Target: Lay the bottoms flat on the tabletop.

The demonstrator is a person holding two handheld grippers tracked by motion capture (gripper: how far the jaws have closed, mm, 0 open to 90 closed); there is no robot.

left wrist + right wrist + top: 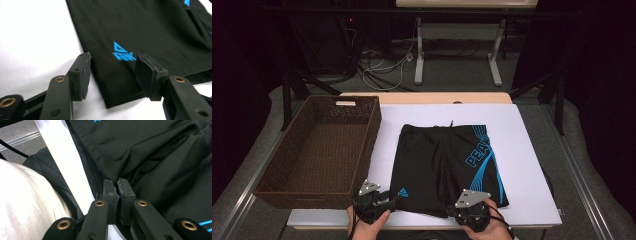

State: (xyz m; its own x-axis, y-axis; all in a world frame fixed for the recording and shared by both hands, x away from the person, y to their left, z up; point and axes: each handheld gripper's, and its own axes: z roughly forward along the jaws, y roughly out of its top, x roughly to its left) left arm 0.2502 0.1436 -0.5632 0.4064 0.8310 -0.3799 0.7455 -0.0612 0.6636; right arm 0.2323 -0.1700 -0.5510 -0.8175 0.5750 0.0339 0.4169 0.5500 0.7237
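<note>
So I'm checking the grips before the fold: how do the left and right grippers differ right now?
The left gripper stands open, its jaws straddling a hem corner of the black swim shorts with blue print; the right gripper is shut, pinching the shorts' fabric. The left sits by the blue logo, the right at the other leg. Both work the near hem.

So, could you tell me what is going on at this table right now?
A person is working on a pair of black swim shorts with blue markings, laid flat on the white table, using a tool in each hand. The right tool is shut on the fabric at the shorts' near hem. The left tool stands open, its jaws straddling the near left corner of the shorts without pressing on it. A brown wicker basket sits to the left.
</note>
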